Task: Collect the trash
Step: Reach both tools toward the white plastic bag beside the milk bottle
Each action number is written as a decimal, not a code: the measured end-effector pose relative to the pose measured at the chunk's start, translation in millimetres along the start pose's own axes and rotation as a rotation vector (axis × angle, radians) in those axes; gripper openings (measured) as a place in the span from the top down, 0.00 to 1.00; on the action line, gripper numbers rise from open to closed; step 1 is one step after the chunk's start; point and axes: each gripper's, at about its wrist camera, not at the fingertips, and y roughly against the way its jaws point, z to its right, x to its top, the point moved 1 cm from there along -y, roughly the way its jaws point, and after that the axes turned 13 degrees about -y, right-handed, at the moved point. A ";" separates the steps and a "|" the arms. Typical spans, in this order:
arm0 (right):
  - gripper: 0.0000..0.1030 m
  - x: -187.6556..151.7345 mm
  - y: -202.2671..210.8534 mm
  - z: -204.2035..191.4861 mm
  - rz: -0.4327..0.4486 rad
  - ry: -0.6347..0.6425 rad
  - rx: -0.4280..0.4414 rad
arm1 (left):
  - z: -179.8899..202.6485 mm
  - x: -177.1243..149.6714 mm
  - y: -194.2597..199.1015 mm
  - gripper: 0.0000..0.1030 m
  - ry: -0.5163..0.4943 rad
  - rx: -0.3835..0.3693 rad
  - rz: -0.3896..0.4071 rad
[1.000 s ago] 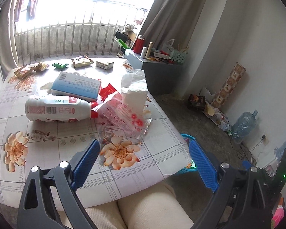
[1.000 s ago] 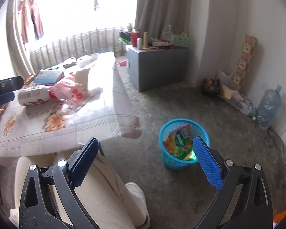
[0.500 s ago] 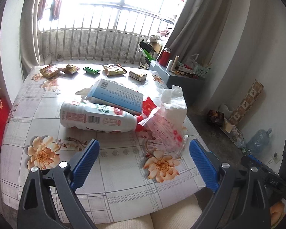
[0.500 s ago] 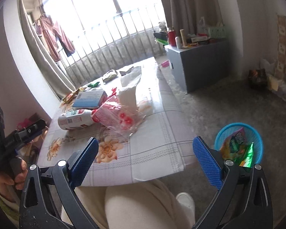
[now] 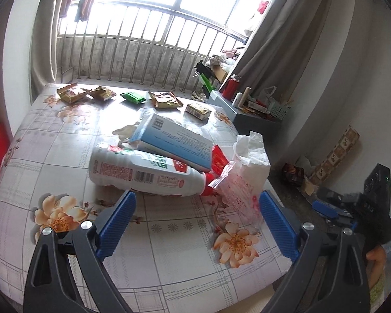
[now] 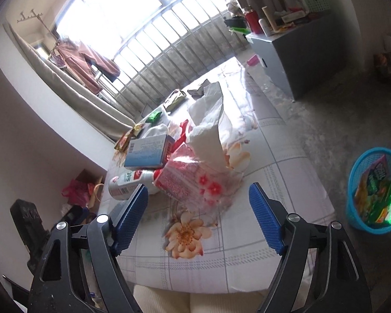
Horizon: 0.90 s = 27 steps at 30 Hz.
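**Both grippers over the table, nothing picked up**

Left wrist view: the left gripper (image 5: 195, 219) hangs above the near part of the flowered tablecloth (image 5: 54, 140), jaws spread wide and nothing between them. Just beyond its tips a white plastic bottle (image 5: 143, 172) lies on its side, red cap to the right, with a blue-and-white box (image 5: 174, 140) resting across its far side. Right of the cap sits a clear tissue pack (image 5: 242, 182), white tissue sticking up. Along the far edge, 5 small snack wrappers (image 5: 166, 100) lie in a row. At the right edge a hand grips the right gripper (image 5: 352, 208).

Right wrist view: the right gripper (image 6: 198, 219) has just been closing somewhat, yet its jaws stand well apart with nothing between them, pointing at the tissue pack (image 6: 198, 180) just ahead. Bottle (image 6: 129, 181) and box (image 6: 148, 152) lie to its left. On the floor, right of the table, a blue basket (image 6: 362, 221) holds bright wrappers
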 end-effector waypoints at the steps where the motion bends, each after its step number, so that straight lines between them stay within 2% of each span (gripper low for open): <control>1: 0.30 7.7 -4.1 -0.4 -0.005 -0.010 0.019 | 4.6 0.9 -3.4 0.10 -0.013 -0.029 0.006; 5: 0.34 34.1 -21.3 1.0 -0.015 -0.062 0.074 | 25.0 0.4 -24.9 0.10 -0.047 -0.137 -0.013; 8: 0.37 50.5 -38.4 4.8 -0.035 -0.097 0.094 | 35.8 -5.6 -48.3 0.10 -0.013 -0.219 -0.055; 12: 0.40 60.8 -56.4 11.8 -0.062 -0.125 0.102 | 49.9 -12.8 -83.5 0.18 0.016 -0.282 -0.102; 15: 0.43 67.7 -67.8 19.2 -0.086 -0.156 0.121 | 57.7 -15.3 -111.2 0.25 0.019 -0.279 -0.139; 19: 0.44 75.1 -80.4 28.8 -0.118 -0.203 0.160 | 60.3 -19.9 -139.2 0.32 0.048 -0.235 -0.173; 24: 0.44 79.5 -99.2 33.5 -0.186 -0.224 0.187 | 61.8 -21.9 -151.0 0.40 0.072 -0.197 -0.169; 27: 0.54 78.7 -105.9 33.6 -0.214 -0.225 0.197 | 63.4 -22.0 -151.6 0.50 0.049 -0.166 -0.150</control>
